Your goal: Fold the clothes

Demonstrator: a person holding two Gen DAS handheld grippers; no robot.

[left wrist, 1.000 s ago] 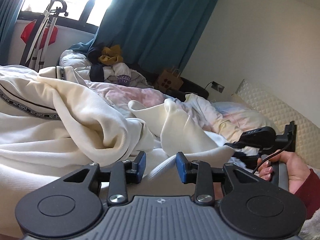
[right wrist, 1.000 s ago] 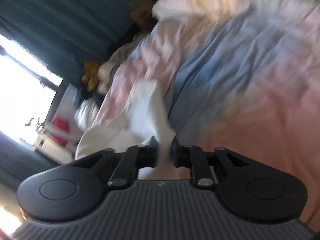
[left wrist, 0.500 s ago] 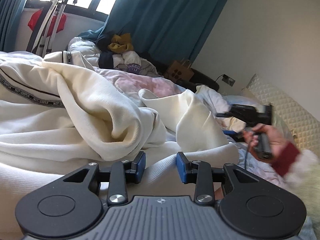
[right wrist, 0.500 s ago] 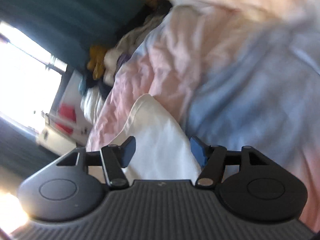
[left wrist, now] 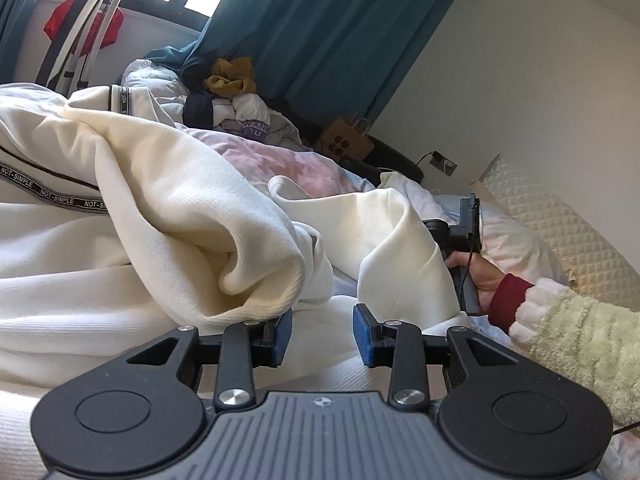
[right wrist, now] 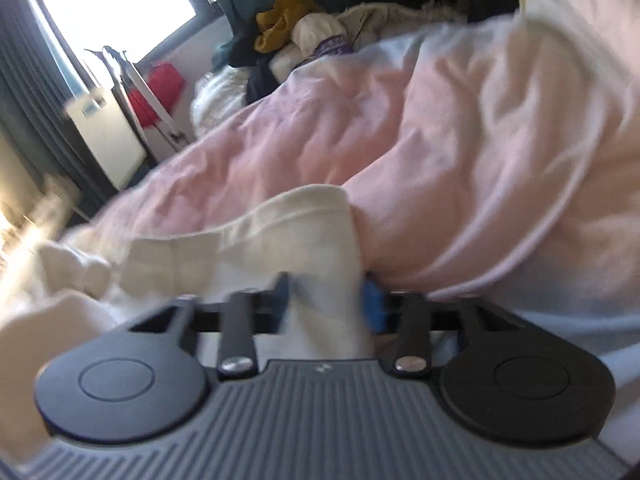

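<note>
A cream ribbed garment (left wrist: 168, 208) with a black "NOT-SIMPLE" band lies crumpled on the bed. My left gripper (left wrist: 322, 338) is open, its blue pads just above a flat part of the garment with cloth between them but not pinched. My right gripper (right wrist: 328, 300) shows in its own blurred view with jaws apart around a cream cloth end (right wrist: 280, 232). In the left wrist view it is partly hidden behind a raised cream fold (left wrist: 400, 248), held by a hand (left wrist: 480, 276).
A pink and blue duvet (right wrist: 460, 140) covers the bed. A pile of other clothes (left wrist: 232, 100) sits at the far end under teal curtains (left wrist: 320, 32). A paper bag (left wrist: 344, 142), a quilted headboard (left wrist: 568, 232) and a drying rack (left wrist: 80, 28) stand around.
My right gripper let go of the cream cloth, opened, turned level and moved back around a cloth end. My left gripper stayed open over the garment, shifting only slightly.
</note>
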